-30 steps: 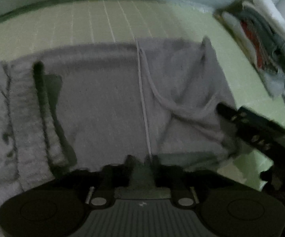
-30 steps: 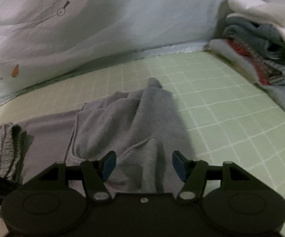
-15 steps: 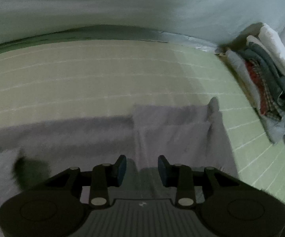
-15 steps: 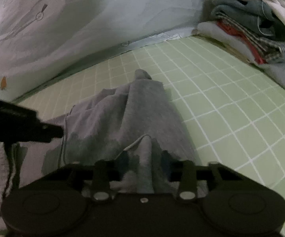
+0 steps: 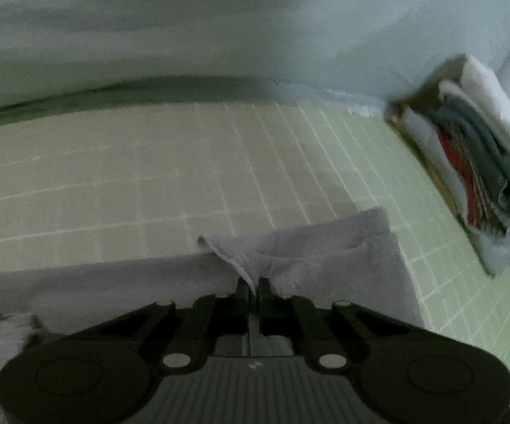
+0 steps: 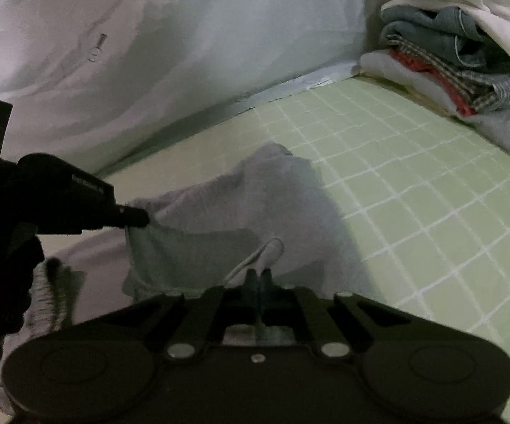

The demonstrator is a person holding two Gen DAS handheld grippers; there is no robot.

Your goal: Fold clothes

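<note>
Both tools pinched shut on soft grey garment (image 5: 325, 258).
Left tool (image 5: 253, 288), right tool (image 6: 258, 277); green grid-lined mat (image 6: 414, 194); label on left tool unreadable.

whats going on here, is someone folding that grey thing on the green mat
Yes. A person works two hand-held grippers on a grey garment spread over the green checked mat. The left gripper is shut on a fold of the cloth, and the right gripper is shut on another edge, both lifting it slightly. A stack of folded clothes sits at the mat's far right corner. The fold is only partway done.
</note>
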